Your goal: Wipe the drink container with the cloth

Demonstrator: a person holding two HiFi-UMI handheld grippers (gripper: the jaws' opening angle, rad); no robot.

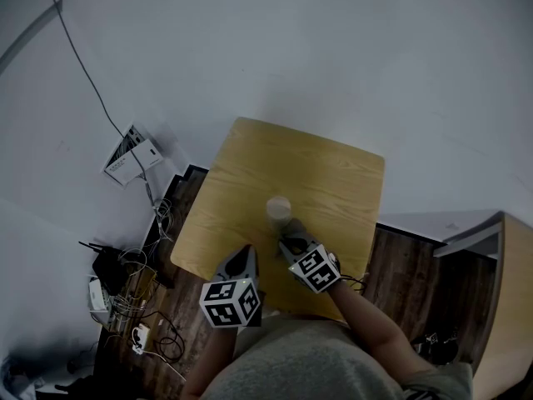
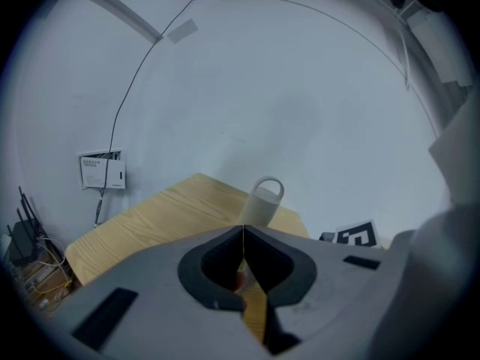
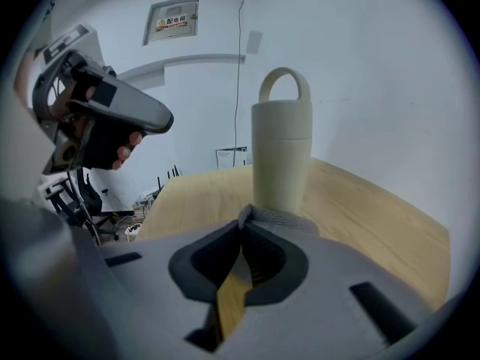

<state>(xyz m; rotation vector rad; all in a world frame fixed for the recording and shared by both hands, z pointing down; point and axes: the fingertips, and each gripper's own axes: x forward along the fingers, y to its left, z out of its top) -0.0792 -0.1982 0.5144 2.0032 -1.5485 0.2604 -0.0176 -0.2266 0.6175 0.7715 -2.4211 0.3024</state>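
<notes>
Drink container [image 1: 279, 209] [image 2: 262, 201] [image 3: 281, 163], cream-coloured with a loop handle on its lid, stands upright near the middle of the wooden table [image 1: 250, 165] [image 2: 150, 216] [image 3: 375, 216], a little toward the person's edge. Far left of the table, a white box [image 1: 132, 155] [image 2: 101, 171] with a cable running to it sits against the pale wall, and a tangle of cables [image 1: 141, 290] lies on the dark floor below it. The left gripper [image 1: 246, 252] [image 2: 243, 229] hangs over the near edge of the table, apart from the container. Its jaws are pressed together with nothing between them, and it points toward the container from the left. Just to its right, the right gripper [image 1: 287, 242] [image 3: 244, 222] is close in front of the container's base. Its jaws are pinched on a fold of grey cloth [image 3: 289, 217], which bunches over the jaw tips and lies against the foot of the container. Whether the cloth actually touches the container wall cannot be told.
</notes>
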